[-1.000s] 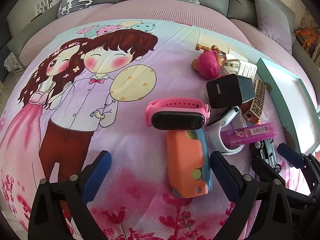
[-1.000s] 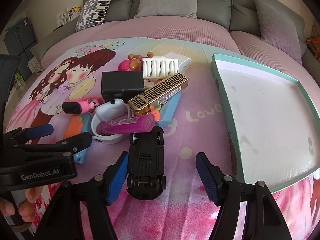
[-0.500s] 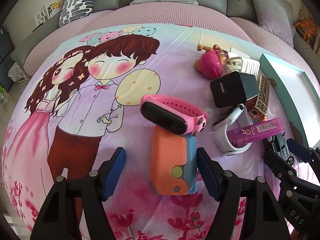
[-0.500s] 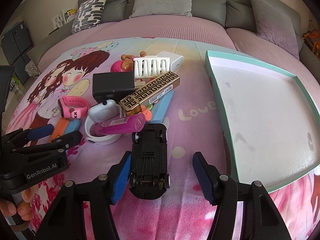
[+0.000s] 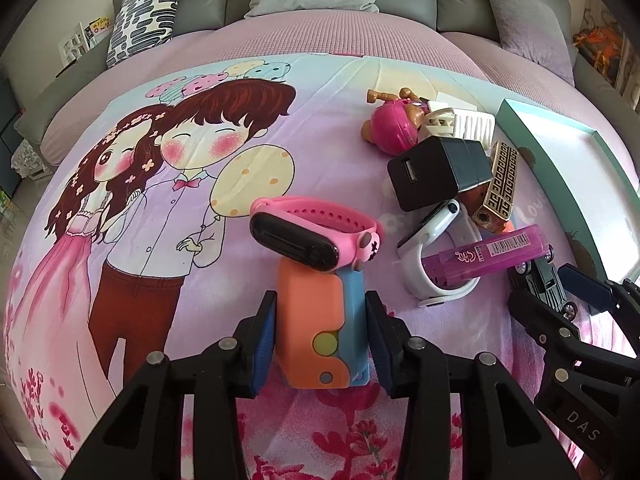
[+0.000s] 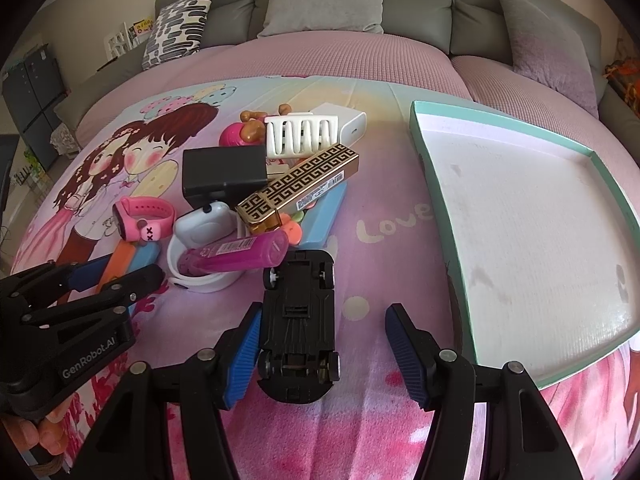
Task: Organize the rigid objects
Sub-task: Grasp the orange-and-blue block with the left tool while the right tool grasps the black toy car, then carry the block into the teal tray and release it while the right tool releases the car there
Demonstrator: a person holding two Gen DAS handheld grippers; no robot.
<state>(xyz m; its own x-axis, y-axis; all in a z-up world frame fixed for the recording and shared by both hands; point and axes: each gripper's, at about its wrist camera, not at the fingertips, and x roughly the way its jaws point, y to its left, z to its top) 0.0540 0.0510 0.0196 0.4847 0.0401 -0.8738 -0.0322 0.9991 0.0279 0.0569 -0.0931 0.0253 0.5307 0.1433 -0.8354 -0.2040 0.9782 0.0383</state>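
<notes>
Two claws are at work over the bed, each lining up on its own item from the pile. The left claw is closing around the orange-and-blue case, which lies flat between its pads with only a sliver of gap on either side; I would not call it gripped yet. A pink watch leans on the case's far end, just ahead of the fingertips. The right claw is narrowing slowly, jaws about half open, with the upturned black toy car between them: the left pad sits against the car's side, the right pad stands clear. To that claw's right lies the empty teal tray.

The step in hand looks like the pick-up of both pieces. Next, each claw needs to finish closing before lifting; the left lift should likely be slow, or the watch may topple. The tray seems the destination.
</notes>
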